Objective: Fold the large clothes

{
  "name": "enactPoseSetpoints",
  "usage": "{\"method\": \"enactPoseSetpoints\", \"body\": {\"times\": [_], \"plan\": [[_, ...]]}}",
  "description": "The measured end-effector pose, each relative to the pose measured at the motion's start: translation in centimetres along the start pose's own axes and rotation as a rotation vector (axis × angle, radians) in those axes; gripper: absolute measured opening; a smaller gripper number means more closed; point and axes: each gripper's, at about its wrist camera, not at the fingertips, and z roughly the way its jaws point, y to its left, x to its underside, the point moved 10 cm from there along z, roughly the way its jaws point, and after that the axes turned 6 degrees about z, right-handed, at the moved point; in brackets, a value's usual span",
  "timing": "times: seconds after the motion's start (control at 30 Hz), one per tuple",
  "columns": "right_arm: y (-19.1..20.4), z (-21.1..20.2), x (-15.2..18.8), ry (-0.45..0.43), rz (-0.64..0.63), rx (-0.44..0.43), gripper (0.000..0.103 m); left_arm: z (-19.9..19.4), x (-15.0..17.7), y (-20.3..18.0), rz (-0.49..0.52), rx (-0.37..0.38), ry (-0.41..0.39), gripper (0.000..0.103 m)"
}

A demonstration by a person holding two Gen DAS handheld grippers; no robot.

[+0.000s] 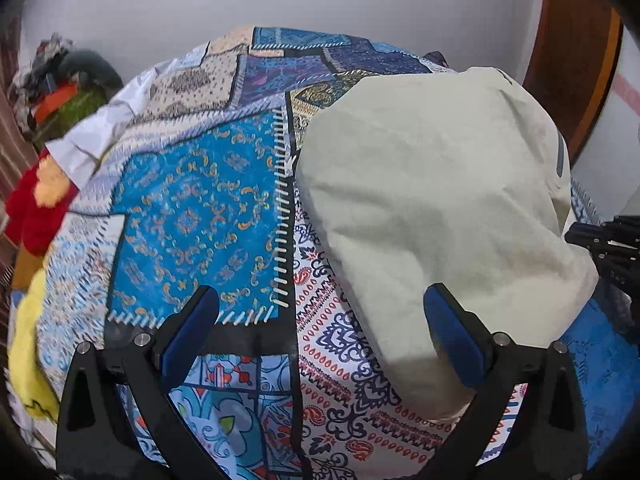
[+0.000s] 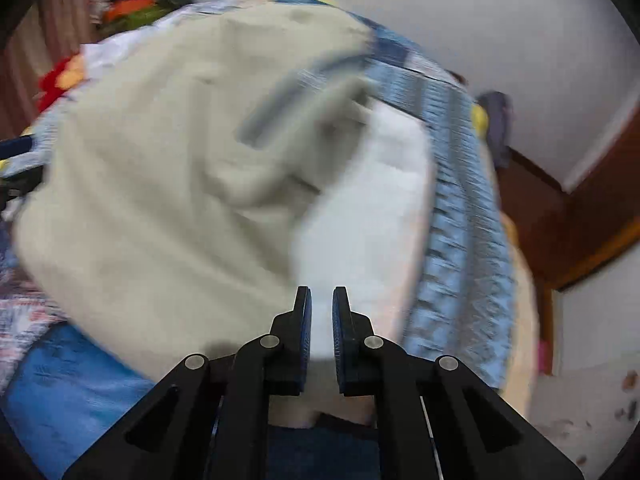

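A cream garment (image 1: 432,200) lies folded on a patchwork bedspread (image 1: 192,208), at the right of the left wrist view. My left gripper (image 1: 320,312) is open just above the bedspread, its right finger (image 1: 452,332) at the garment's near left edge. In the blurred right wrist view the same cream garment (image 2: 160,184) fills the middle, with a grey stripe (image 2: 288,104) and a whiter fold (image 2: 368,216). My right gripper (image 2: 322,312) has its jaws nearly closed with a narrow gap, with whitish cloth showing between the pads.
A pile of clothes (image 1: 60,80) and a red and yellow plush (image 1: 36,200) lie at the bed's far left. A white wall (image 1: 360,0) is behind, a wooden door frame (image 1: 576,60) at the right. My right gripper's body (image 1: 608,248) shows at the right edge.
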Motion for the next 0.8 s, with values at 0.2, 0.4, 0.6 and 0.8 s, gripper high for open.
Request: {"method": "enactPoseSetpoints", "body": {"times": [0.2,0.4,0.6,0.8], "plan": [[-2.2,0.5,0.2,0.024,0.093,-0.059,0.005,0.2,0.1,0.2,-0.035,0.026,0.020,0.103],[-2.3,-1.2,-0.8,0.060,0.095,-0.048,0.005,-1.5,-0.7,1.3,-0.026,0.021,-0.002,0.103],[-0.9,-7.6,-6.7,-0.115,0.204,-0.291,0.005,-1.6,-1.8,2.6,-0.029,-0.017,-0.015,0.103],[1.4,-2.2,-10.0,-0.022,0.222,-0.276,0.005,0.8,-1.7,0.8,-0.011,0.021,0.023,0.103]]}}
